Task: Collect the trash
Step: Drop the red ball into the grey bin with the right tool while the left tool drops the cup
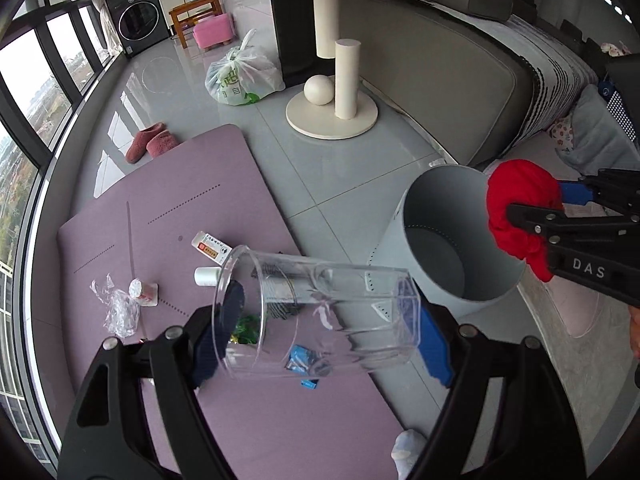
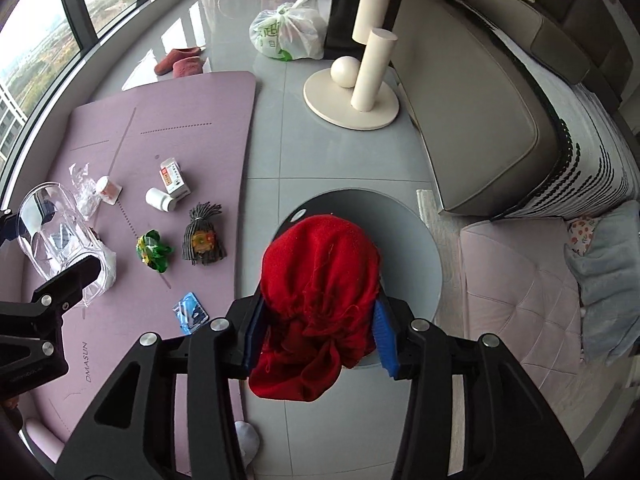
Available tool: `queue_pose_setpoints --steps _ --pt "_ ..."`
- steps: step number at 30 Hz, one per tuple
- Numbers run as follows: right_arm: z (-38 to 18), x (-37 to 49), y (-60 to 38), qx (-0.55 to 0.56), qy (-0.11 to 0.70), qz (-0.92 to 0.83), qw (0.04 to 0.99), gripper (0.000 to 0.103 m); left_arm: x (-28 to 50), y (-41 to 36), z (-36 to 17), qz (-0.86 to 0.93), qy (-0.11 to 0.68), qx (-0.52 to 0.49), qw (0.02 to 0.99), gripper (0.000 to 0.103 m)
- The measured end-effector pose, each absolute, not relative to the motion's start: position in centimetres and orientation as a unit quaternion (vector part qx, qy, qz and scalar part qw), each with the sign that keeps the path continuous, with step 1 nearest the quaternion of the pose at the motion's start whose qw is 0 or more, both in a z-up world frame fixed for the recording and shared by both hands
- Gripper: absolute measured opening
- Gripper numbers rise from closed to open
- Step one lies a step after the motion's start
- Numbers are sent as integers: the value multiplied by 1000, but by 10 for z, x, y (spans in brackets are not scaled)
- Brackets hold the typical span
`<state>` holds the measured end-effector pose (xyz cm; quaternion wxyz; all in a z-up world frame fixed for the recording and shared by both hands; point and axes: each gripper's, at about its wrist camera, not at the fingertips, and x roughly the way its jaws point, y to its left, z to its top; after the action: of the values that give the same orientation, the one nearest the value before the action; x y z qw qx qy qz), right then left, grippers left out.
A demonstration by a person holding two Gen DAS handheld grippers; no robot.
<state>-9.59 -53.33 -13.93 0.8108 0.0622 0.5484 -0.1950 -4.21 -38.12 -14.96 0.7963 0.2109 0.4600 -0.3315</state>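
A pale grey tiled floor [image 2: 280,148] runs from tall windows [image 1: 36,92] to a grey sofa [image 2: 476,120], with a mauve exercise mat [image 2: 180,112] spread across it. On the mat lie scattered bits of trash: crumpled clear plastic wrap [image 2: 82,184], a small white bottle [image 2: 160,199], a red-and-white carton [image 2: 173,178], a green wrapper [image 2: 152,251], a grey yarn tassel [image 2: 203,236] and a blue packet [image 2: 191,312]. A round grey bin [image 1: 452,236] stands on the tiles just beside the mat, open-topped. The left gripper [image 1: 320,320] holds a clear plastic cup [image 1: 316,316] on its side above the mat, fingers spread wide against its rim and base. The right gripper [image 2: 318,332] hangs over the bin's mouth with a bunched red cloth [image 2: 320,276] between its fingers; whether the blue pads press it cannot be told. Further off sit pink slippers [image 1: 150,142], a tied plastic bag [image 1: 242,76], a cream pedestal base [image 1: 332,114] and a pink stool [image 1: 212,30].
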Motion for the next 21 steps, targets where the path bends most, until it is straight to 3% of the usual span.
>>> queue_pose_setpoints --steps 6,9,21 --pt "-162 -100 -576 61 553 -211 804 57 -52 -438 -163 -349 463 202 790 79" --pt "-166 -105 -592 68 548 -207 807 71 -57 -462 -172 -355 464 204 786 79" --pt "-170 -133 -638 82 551 -254 790 71 -60 -522 -213 -369 476 194 774 79"
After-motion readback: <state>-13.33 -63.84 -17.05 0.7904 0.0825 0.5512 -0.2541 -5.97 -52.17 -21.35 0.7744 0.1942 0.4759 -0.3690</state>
